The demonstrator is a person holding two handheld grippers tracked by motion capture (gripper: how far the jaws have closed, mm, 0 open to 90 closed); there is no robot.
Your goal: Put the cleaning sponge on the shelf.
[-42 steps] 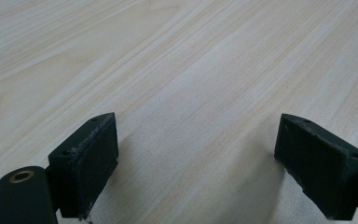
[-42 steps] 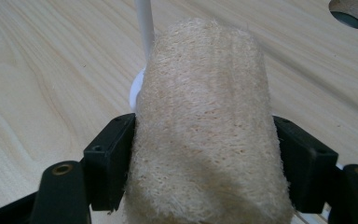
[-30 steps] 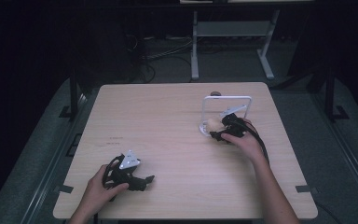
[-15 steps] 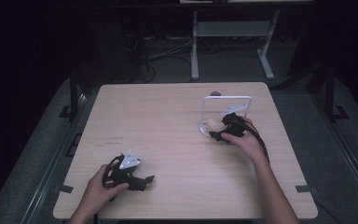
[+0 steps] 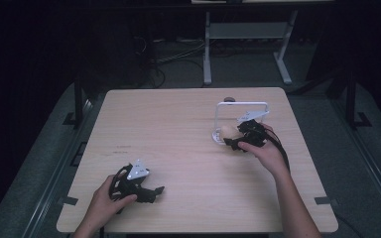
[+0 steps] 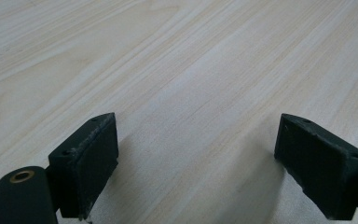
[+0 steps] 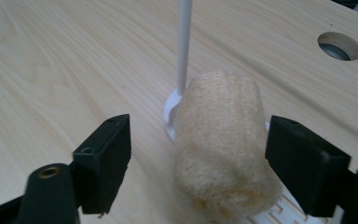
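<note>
right tool [image 7: 198, 163] open around loofah [image 7: 223, 144] | left tool [image 6: 196, 163] open on table [image 6: 191, 56]

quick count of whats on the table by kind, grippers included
Grippers: 2, the left gripper and the right gripper
White stand with a round base and a bent frame: 1
Beige loofah-like sponge: 1
Total: 4
</note>
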